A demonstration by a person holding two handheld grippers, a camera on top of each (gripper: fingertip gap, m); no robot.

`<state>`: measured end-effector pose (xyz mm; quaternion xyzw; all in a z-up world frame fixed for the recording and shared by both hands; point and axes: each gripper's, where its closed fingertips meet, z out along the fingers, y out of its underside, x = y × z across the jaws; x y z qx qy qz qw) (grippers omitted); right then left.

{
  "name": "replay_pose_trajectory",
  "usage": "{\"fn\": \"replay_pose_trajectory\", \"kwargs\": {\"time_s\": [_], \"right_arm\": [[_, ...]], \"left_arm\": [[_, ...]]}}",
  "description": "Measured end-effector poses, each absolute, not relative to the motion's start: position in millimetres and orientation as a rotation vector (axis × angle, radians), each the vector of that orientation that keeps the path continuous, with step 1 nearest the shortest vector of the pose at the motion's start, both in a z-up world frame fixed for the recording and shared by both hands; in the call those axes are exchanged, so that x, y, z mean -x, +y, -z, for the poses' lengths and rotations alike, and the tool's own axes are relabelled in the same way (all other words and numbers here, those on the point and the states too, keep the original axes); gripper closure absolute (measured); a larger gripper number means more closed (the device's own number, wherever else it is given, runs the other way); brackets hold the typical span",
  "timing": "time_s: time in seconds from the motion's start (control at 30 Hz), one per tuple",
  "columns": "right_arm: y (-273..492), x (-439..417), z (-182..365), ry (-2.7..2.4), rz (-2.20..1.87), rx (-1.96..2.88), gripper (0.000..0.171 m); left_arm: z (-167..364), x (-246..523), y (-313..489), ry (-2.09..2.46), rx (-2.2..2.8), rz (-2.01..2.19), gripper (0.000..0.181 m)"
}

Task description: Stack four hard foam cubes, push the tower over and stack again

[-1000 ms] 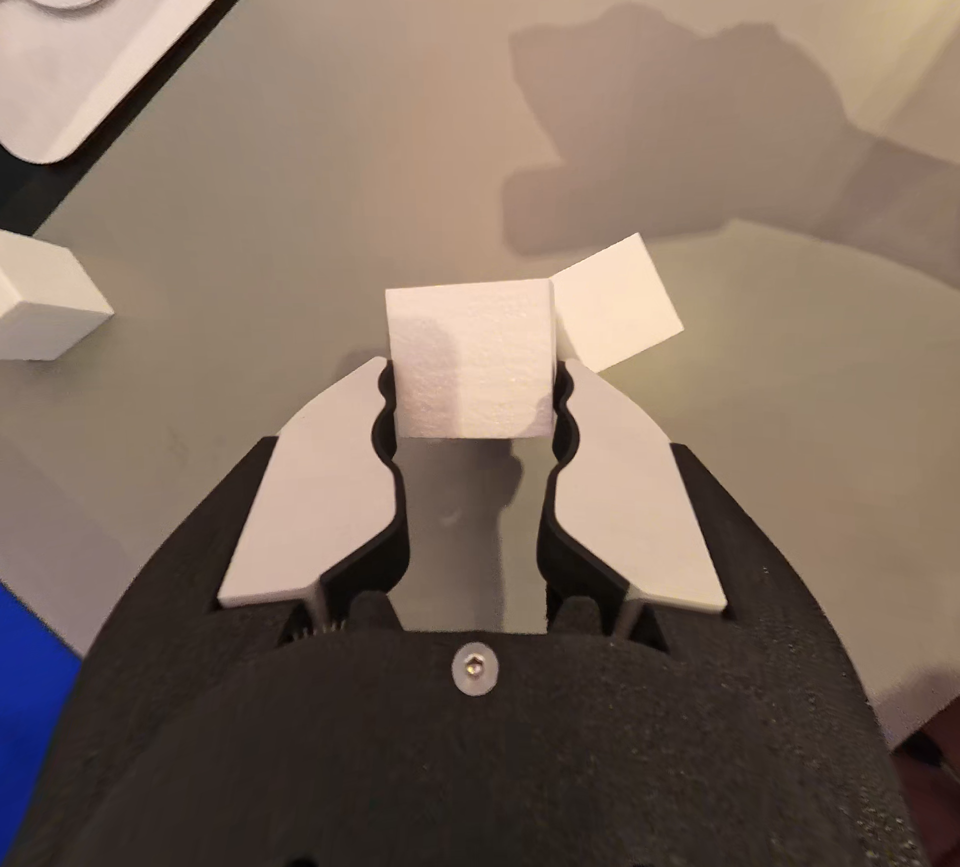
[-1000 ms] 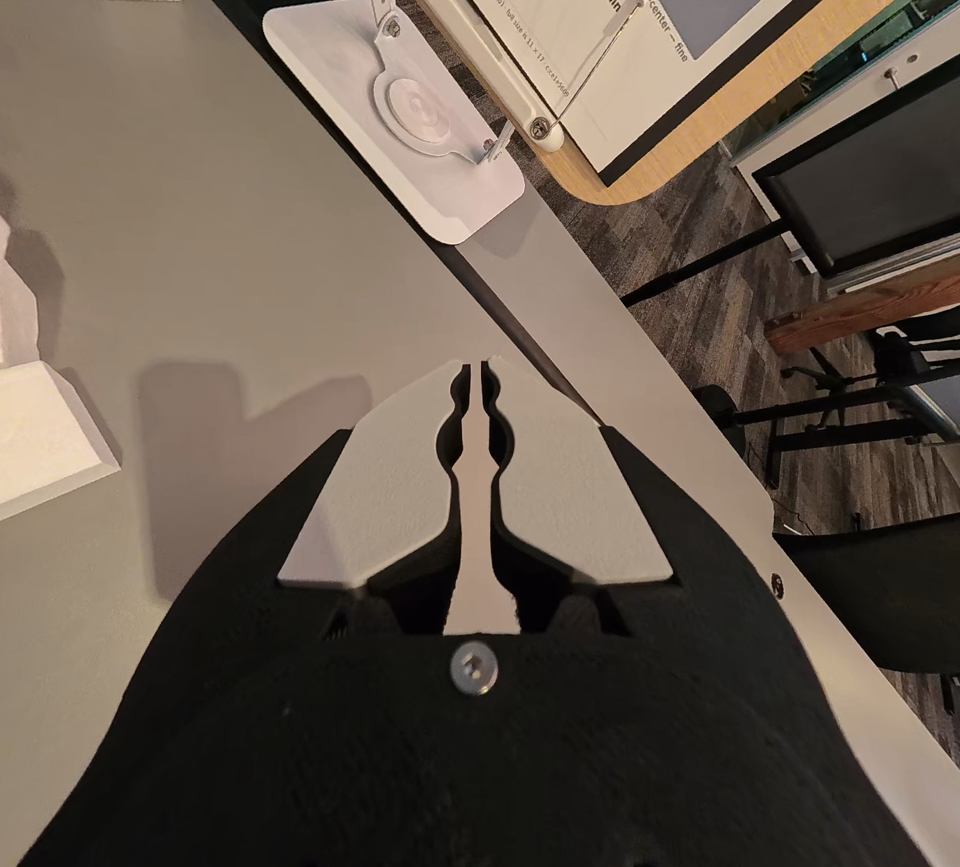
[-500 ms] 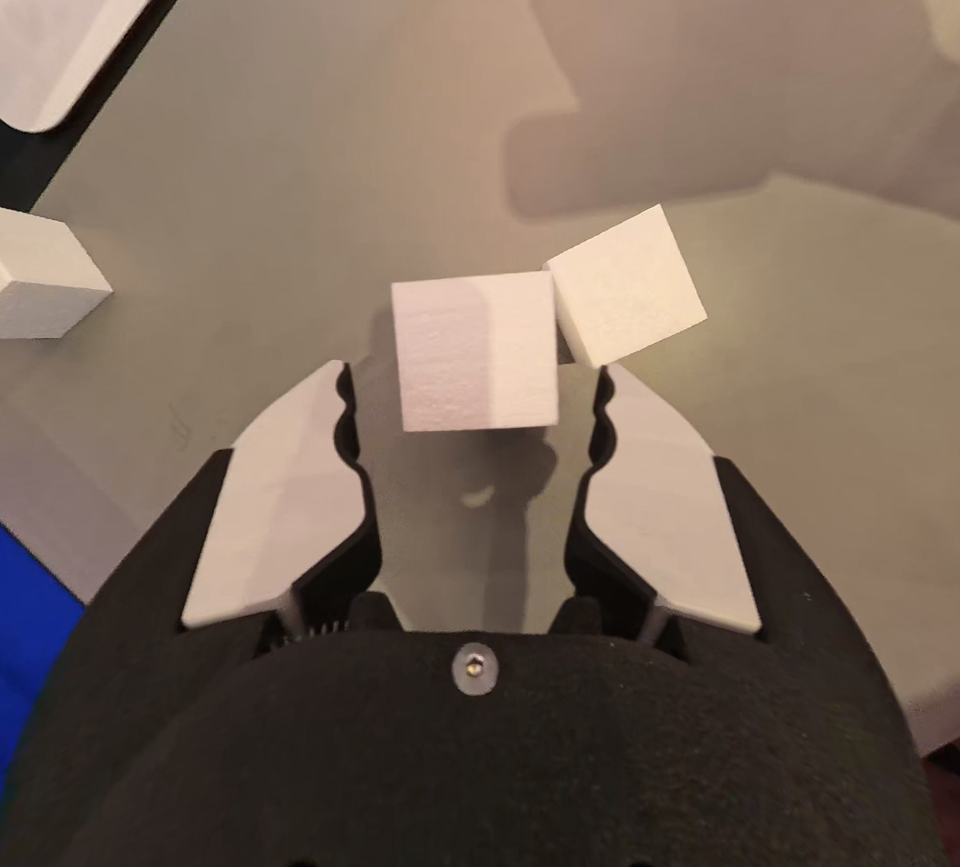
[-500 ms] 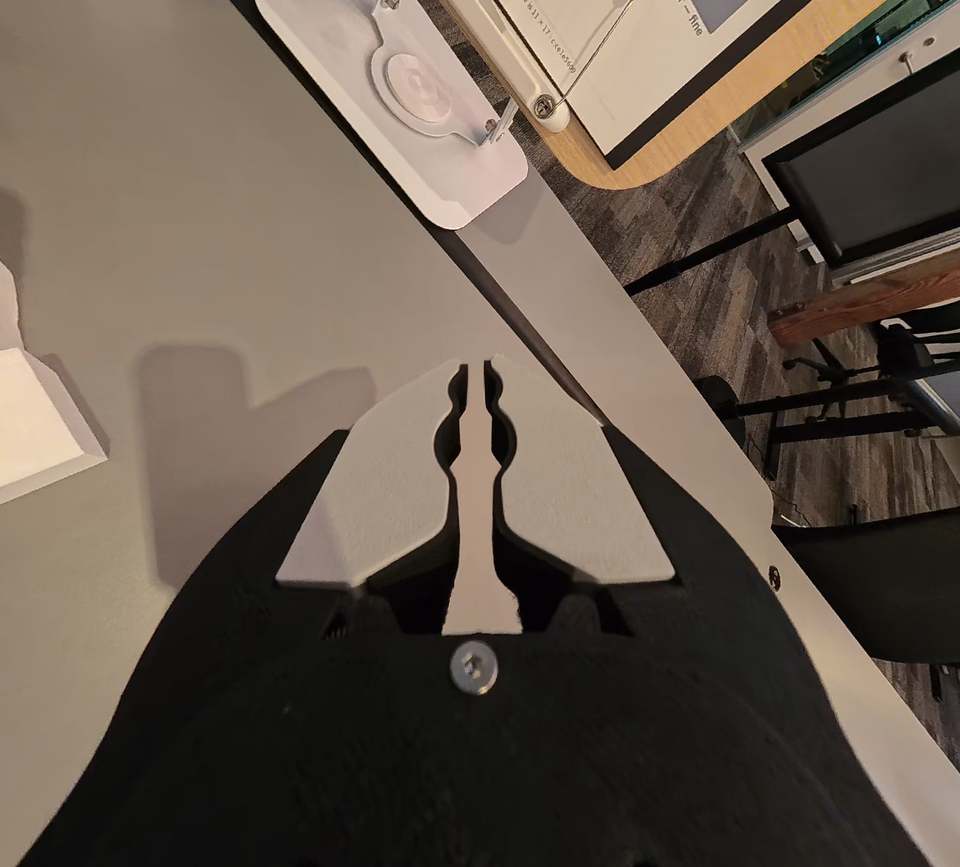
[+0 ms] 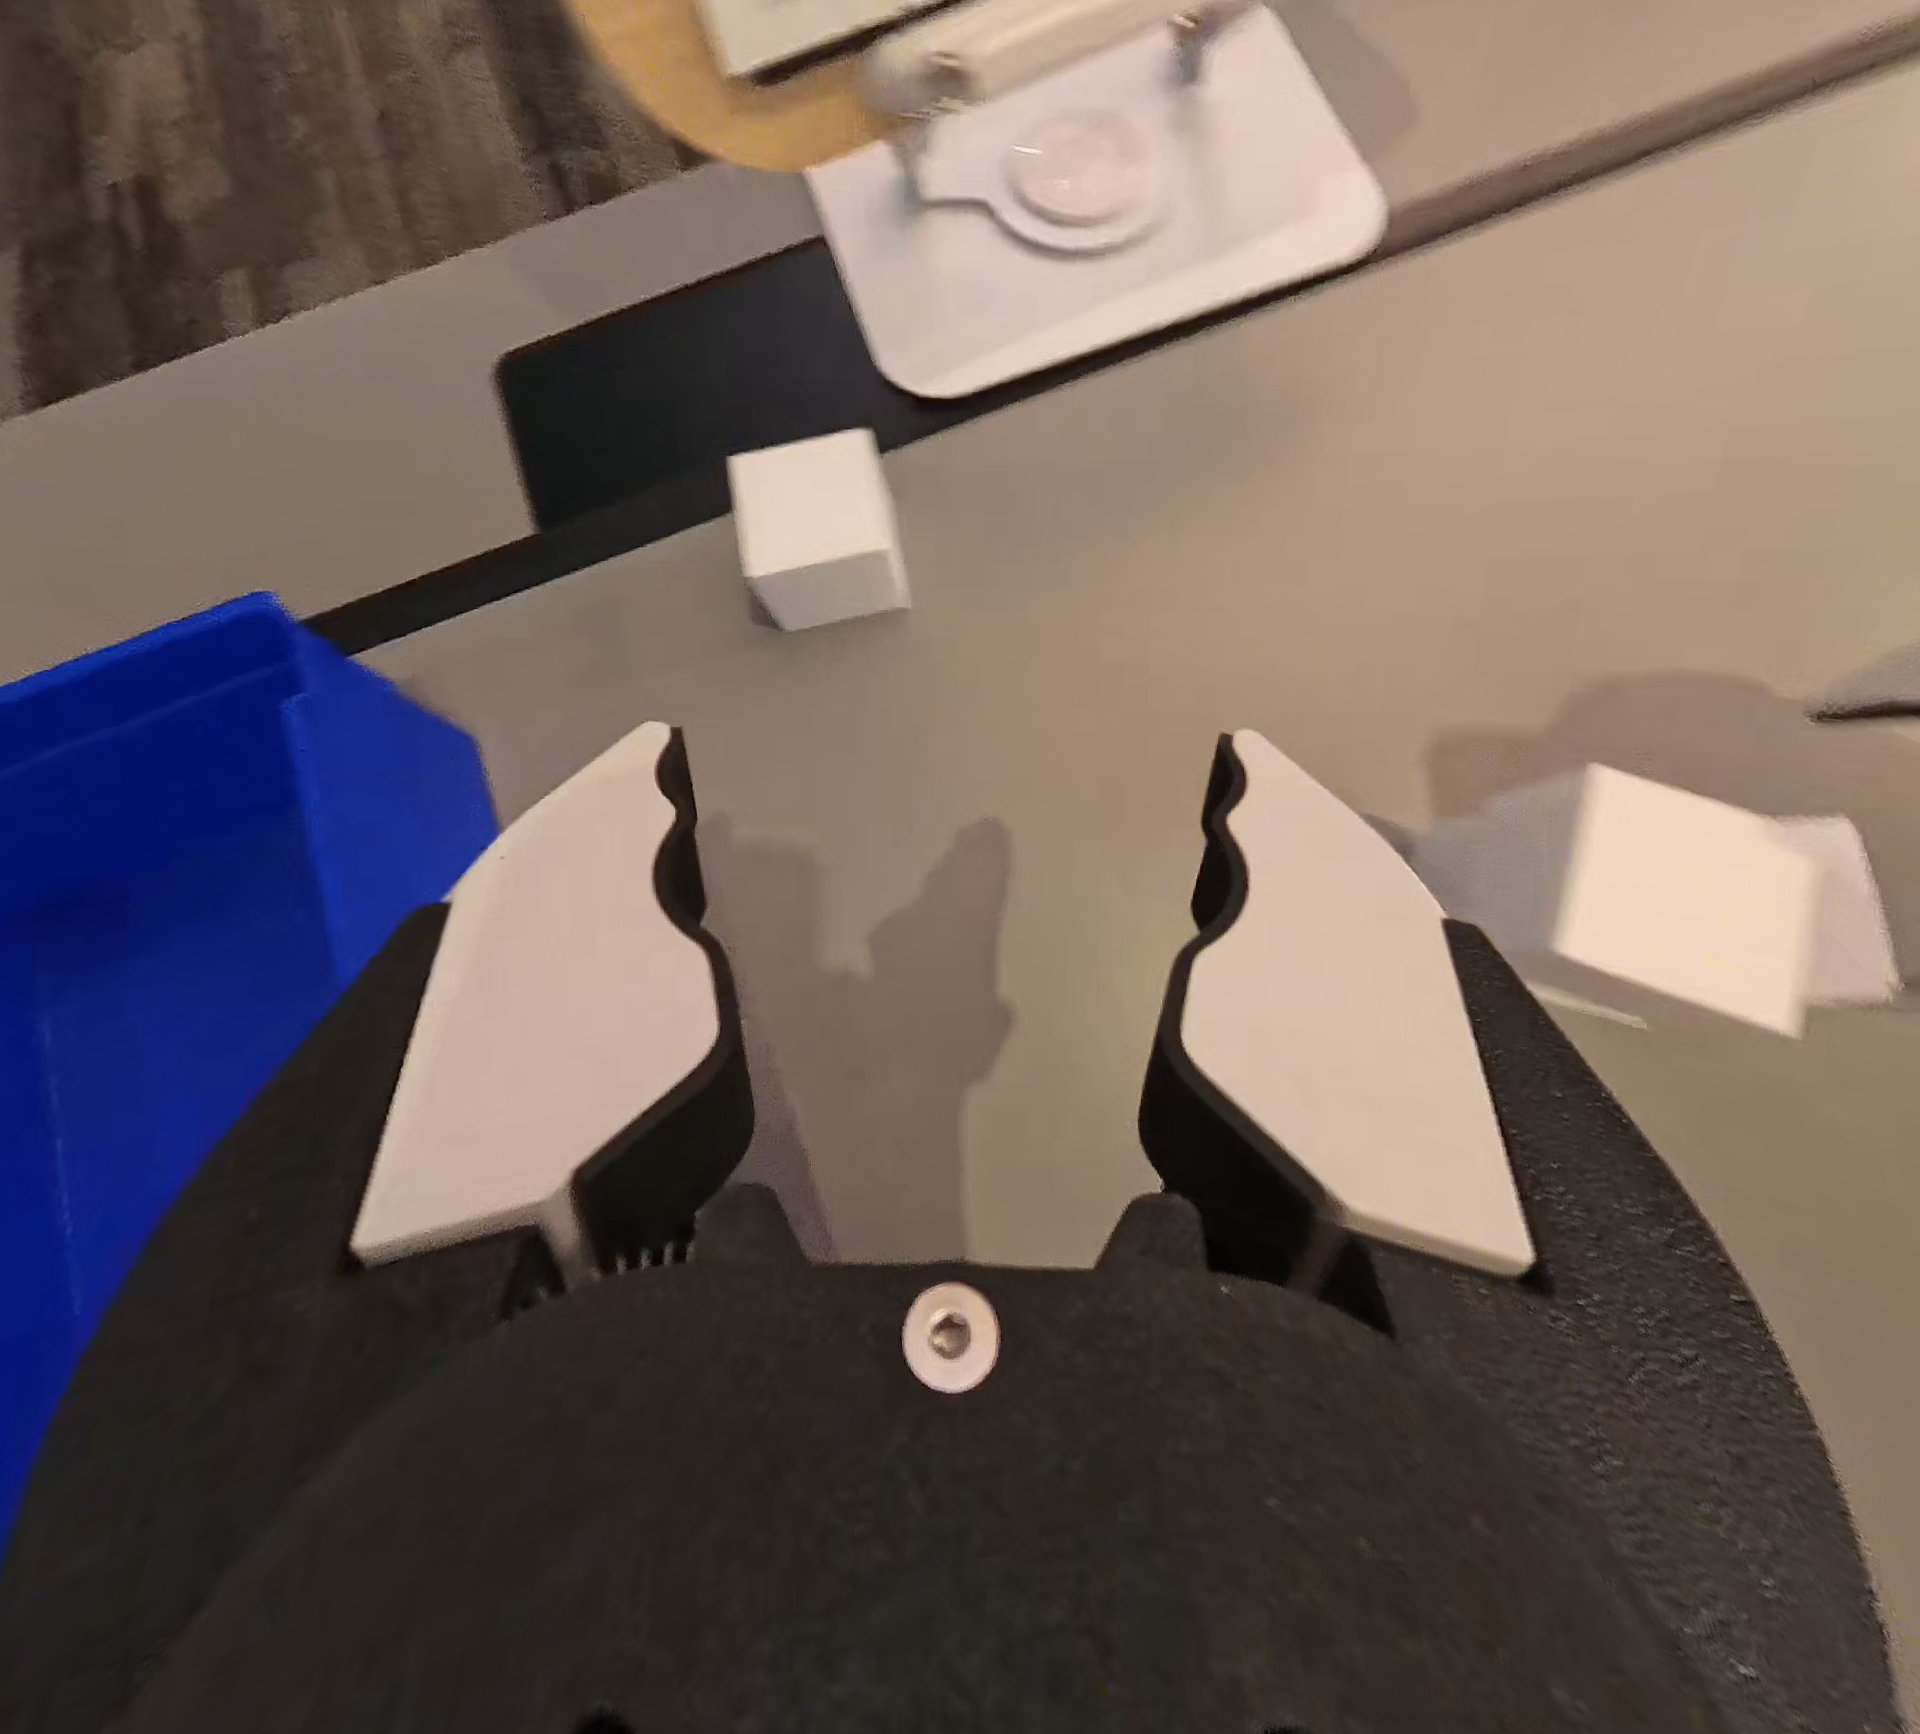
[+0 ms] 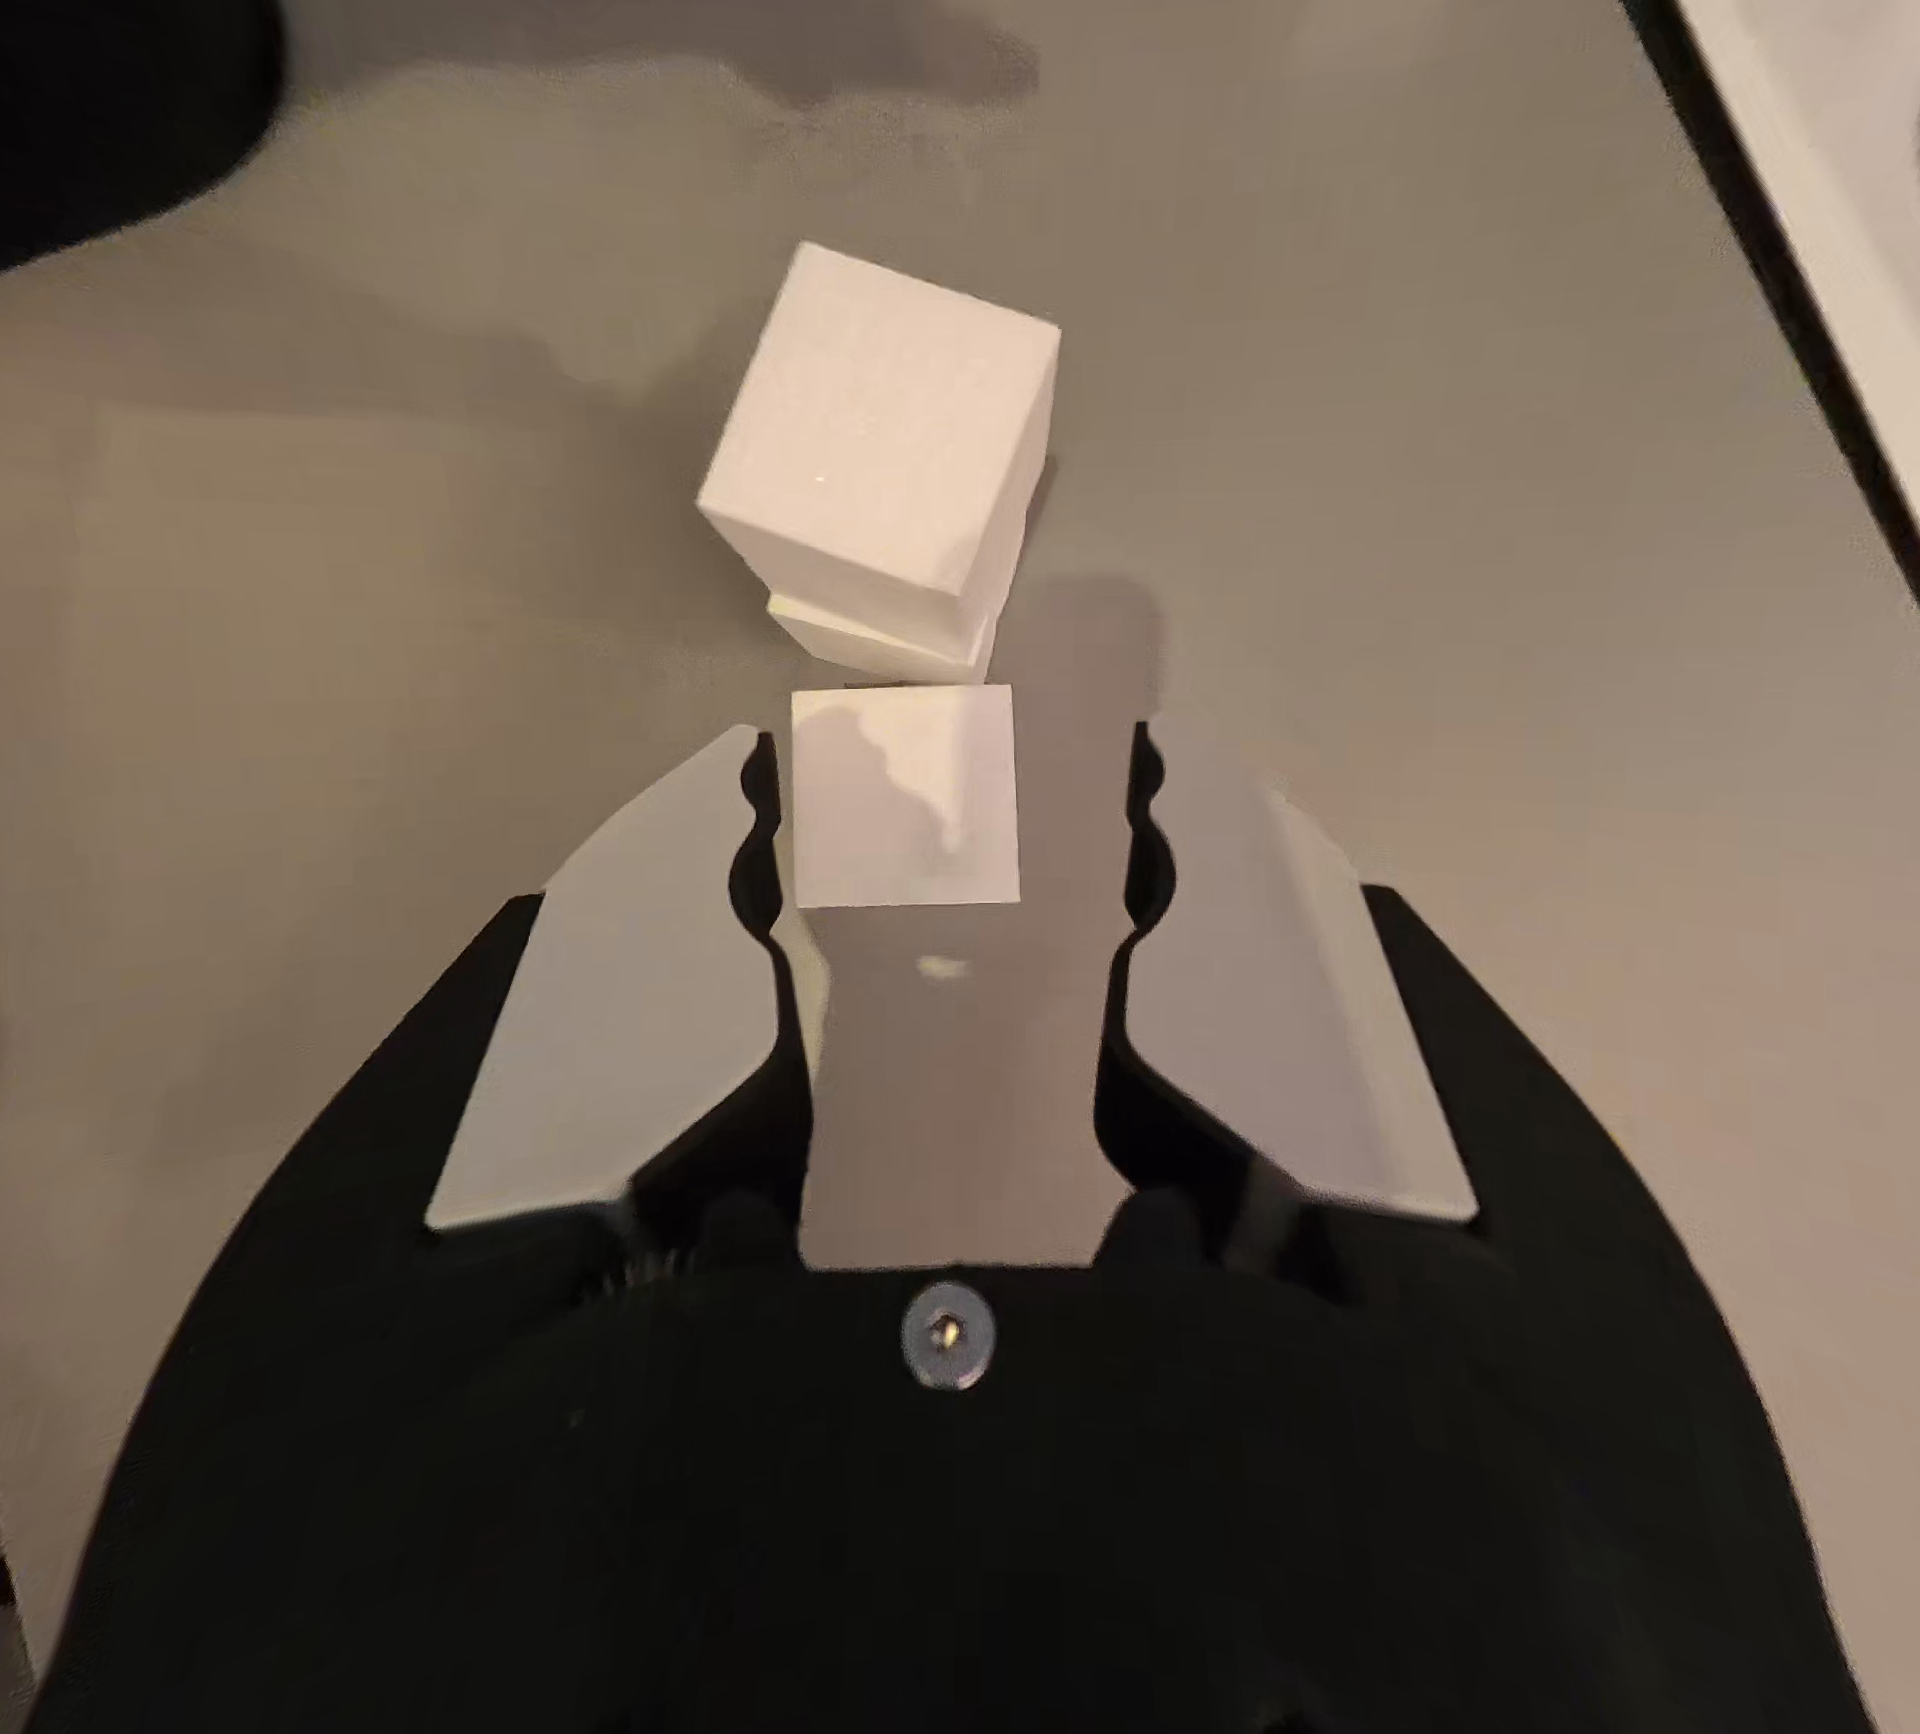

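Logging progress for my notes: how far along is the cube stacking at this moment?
Done: one white foam cube sits skewed atop another, two high.

In hand: the right gripper, open, brackets a third cube without clamping it.

Left: lift that one on, then the fourth cube near the black mat, which the open left gripper faces. Whether this is the first build or the restack isn't visible.

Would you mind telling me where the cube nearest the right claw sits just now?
In the right wrist view, the cube lies on the grey table between the open right claw fingers, nearer the left one, just before the two-cube stack.
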<state>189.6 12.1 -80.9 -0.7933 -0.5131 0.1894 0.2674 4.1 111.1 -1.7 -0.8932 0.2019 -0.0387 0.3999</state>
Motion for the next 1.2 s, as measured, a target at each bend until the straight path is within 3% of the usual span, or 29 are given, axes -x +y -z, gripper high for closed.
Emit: {"fn": "replay_pose_trajectory", "kwargs": {"time_s": [0.3, 0.8, 0.93, 1.07, 1.2], "right_arm": [[0.0, -188.7, 117.7, -1.481, -0.476, 2.283, 0.100], [-6.4, -197.5, 118.8, -1.638, -0.354, 2.248, 0.101], [-4.7, -199.4, 122.2, -1.660, -0.320, 2.244, 0.100], [-1.6, -203.3, 123.6, -1.656, -0.290, 2.254, 0.100], [-2.4, -198.7, 125.6, -1.661, -0.308, 2.242, 0.101]], "left_arm": [[36.6, 12.7, 166.7, 0.296, 2.201, 0.298, 0.085], [107.4, 10.8, 234.4, 0.387, 2.188, -0.076, 0.078], [124.9, 15.9, 245.8, 0.413, 2.210, -0.161, 0.087], [130.2, 20.9, 248.2, 0.449, 2.195, -0.186, 0.119], [116.7, 16.6, 239.4, 0.485, 2.169, -0.091, 0.120]]}}
